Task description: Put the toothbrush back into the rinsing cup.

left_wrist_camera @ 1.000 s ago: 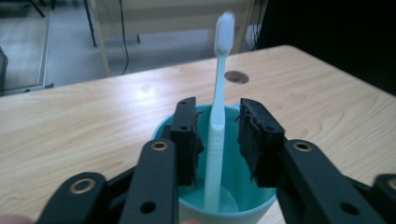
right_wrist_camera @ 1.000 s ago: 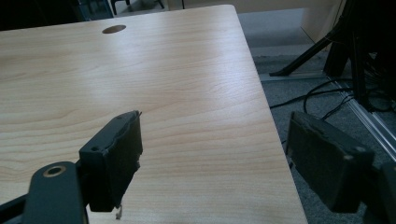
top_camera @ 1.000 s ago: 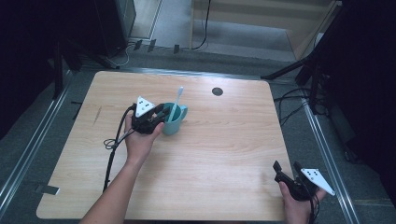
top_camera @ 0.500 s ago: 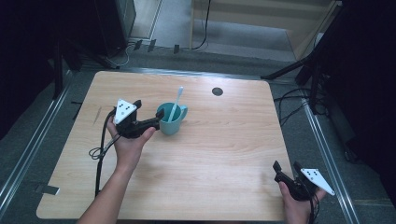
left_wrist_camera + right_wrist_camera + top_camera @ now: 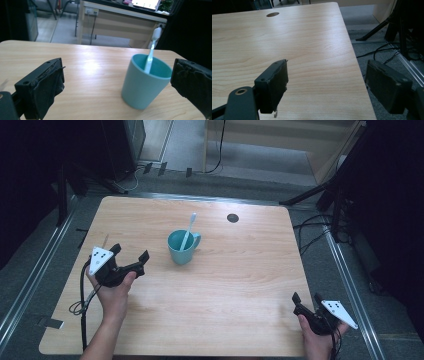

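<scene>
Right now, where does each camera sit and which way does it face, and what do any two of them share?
High view: above the person's side, looking forward and down on the table; both forearms enter from the bottom, with left gripper and right gripper.
Left gripper view: rides the left gripper, looks low across the tabletop between its open jaws at the teal cup holding the toothbrush.
Right gripper view: rides the right gripper, looks along the table's edge toward the floor cables.
Shared: high and left gripper views both show cup and toothbrush.
</scene>
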Demonstrator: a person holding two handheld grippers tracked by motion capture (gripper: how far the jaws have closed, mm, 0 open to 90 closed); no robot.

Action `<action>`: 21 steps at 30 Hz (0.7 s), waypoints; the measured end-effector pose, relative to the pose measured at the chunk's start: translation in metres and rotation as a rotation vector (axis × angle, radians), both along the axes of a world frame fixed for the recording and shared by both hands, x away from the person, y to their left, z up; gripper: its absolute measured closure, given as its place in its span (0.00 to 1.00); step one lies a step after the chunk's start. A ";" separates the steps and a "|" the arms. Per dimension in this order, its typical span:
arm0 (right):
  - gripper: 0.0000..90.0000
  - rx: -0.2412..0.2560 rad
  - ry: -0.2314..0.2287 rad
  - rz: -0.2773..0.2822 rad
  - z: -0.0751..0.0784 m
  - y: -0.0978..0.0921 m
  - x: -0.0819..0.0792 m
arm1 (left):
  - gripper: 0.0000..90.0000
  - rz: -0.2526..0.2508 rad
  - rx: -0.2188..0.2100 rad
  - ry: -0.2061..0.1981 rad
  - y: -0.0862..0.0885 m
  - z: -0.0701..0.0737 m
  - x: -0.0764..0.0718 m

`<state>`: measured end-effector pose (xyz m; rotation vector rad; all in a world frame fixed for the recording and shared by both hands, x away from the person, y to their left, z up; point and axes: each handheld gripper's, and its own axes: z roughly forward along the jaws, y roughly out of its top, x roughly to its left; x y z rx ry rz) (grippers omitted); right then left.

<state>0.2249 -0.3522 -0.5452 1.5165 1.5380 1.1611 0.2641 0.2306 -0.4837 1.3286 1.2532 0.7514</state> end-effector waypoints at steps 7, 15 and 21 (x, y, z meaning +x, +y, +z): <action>0.20 0.004 0.004 0.000 0.000 0.000 0.000 | 0.00 0.055 -0.008 0.008 0.023 -0.015 -0.018; 0.20 0.002 0.004 0.000 0.000 0.000 0.000 | 0.00 0.132 -0.022 0.034 0.056 -0.036 -0.043; 0.20 0.000 0.004 -0.002 0.000 0.000 0.000 | 0.00 0.170 -0.016 0.046 0.075 -0.043 -0.059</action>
